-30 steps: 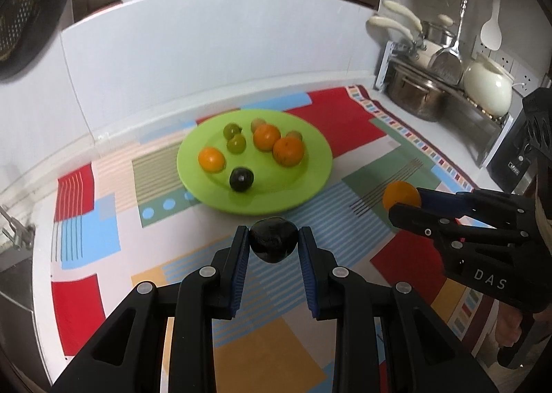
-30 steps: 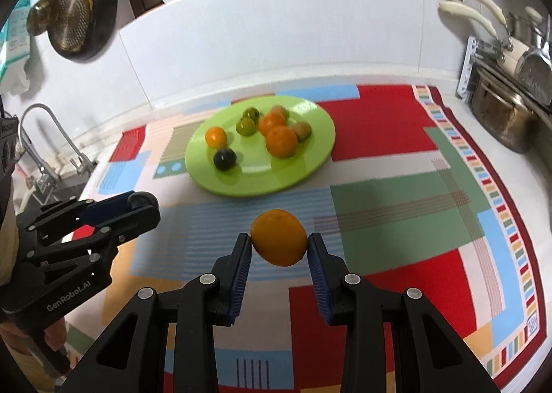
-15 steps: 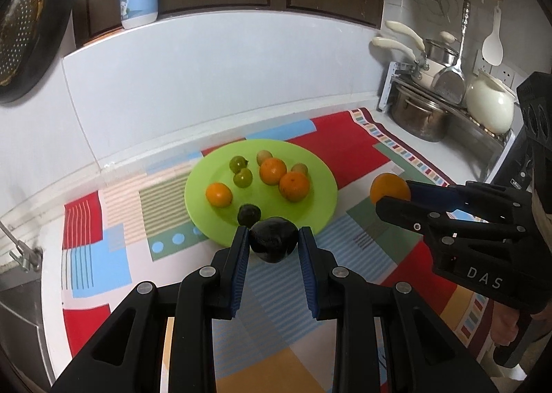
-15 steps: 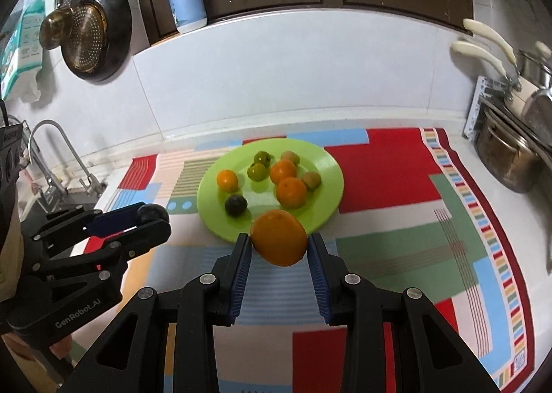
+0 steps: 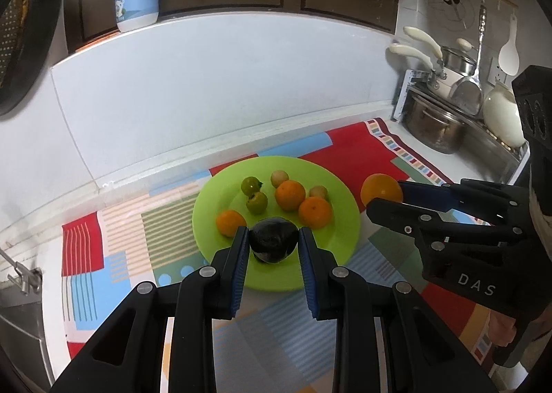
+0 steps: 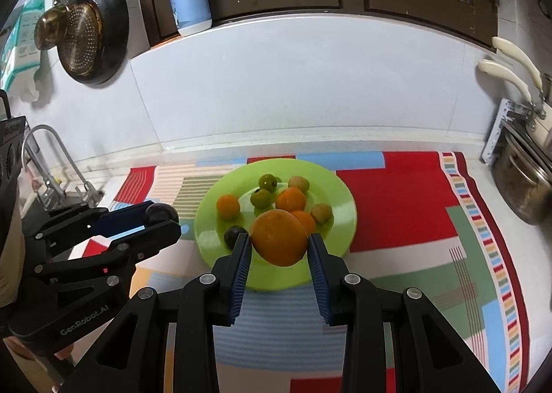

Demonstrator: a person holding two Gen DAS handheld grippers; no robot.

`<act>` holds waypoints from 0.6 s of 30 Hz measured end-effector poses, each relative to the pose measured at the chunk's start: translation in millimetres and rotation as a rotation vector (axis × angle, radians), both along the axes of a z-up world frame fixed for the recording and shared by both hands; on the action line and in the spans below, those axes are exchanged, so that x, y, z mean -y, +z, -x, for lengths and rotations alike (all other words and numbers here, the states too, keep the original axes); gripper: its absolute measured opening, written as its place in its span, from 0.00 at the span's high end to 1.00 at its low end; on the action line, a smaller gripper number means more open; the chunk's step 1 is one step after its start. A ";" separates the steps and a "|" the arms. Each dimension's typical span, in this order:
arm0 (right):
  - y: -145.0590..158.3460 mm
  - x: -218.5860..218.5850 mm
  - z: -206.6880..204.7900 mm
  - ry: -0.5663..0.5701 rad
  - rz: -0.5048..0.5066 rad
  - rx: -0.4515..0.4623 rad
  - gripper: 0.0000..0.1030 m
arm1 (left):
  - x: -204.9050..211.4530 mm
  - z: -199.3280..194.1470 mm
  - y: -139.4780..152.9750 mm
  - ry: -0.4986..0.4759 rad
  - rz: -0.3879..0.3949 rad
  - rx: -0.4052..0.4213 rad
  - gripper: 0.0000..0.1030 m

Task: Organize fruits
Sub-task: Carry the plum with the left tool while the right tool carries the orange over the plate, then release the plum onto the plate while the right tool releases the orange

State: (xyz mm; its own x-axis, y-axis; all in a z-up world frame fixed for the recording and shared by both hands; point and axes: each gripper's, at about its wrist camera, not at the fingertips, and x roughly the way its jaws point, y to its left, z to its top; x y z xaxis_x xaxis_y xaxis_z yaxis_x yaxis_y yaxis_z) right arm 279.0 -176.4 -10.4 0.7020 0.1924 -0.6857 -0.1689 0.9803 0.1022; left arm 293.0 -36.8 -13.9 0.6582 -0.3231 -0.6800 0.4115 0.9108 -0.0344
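Left gripper (image 5: 273, 244) clamped on dark fruit (image 5: 273, 239), held over near rim of green plate (image 5: 339, 186). Right gripper (image 6: 278, 247) clamped on large orange (image 6: 279, 237), likewise at plate's near edge. Plate on patterned mat (image 6: 407, 193), carrying small oranges and green fruits.

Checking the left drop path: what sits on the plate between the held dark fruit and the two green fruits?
Only bare plate: left wrist view shows nothing between the dark fruit and green fruits; oranges flank the gap.
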 end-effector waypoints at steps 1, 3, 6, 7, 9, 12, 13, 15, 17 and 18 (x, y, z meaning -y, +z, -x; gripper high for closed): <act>-0.6 0.3 -3.0 0.001 0.000 -0.002 0.66 | 0.3 -4.0 -1.1 0.001 0.000 -0.002 0.72; -4.1 1.4 -12.9 0.004 -0.003 -0.011 0.66 | 1.0 -12.1 -3.6 0.003 0.000 -0.006 0.72; -10.5 2.5 -24.7 0.008 0.000 -0.017 0.66 | 2.2 -25.0 -9.3 0.005 -0.004 -0.018 0.72; -12.8 3.0 -28.7 0.010 0.000 -0.019 0.66 | 2.8 -28.9 -11.2 0.006 -0.005 -0.022 0.72; -17.6 4.1 -36.4 0.011 -0.001 -0.025 0.66 | 3.5 -35.4 -14.3 0.005 -0.005 -0.030 0.72; -24.3 4.0 -45.9 0.015 -0.003 -0.034 0.66 | 5.2 -45.9 -20.9 0.006 -0.005 -0.043 0.72; -26.9 3.8 -49.5 0.018 -0.002 -0.036 0.66 | 5.8 -49.5 -23.6 0.006 -0.005 -0.049 0.72; -31.0 3.4 -56.3 0.021 0.002 -0.042 0.66 | 6.3 -55.1 -27.7 0.004 -0.003 -0.059 0.72; -34.2 3.4 -62.2 0.025 0.001 -0.049 0.66 | 6.9 -60.9 -31.5 0.005 -0.003 -0.067 0.72; -36.4 3.2 -65.5 0.027 0.001 -0.054 0.66 | 6.8 -63.0 -32.6 0.005 -0.002 -0.070 0.72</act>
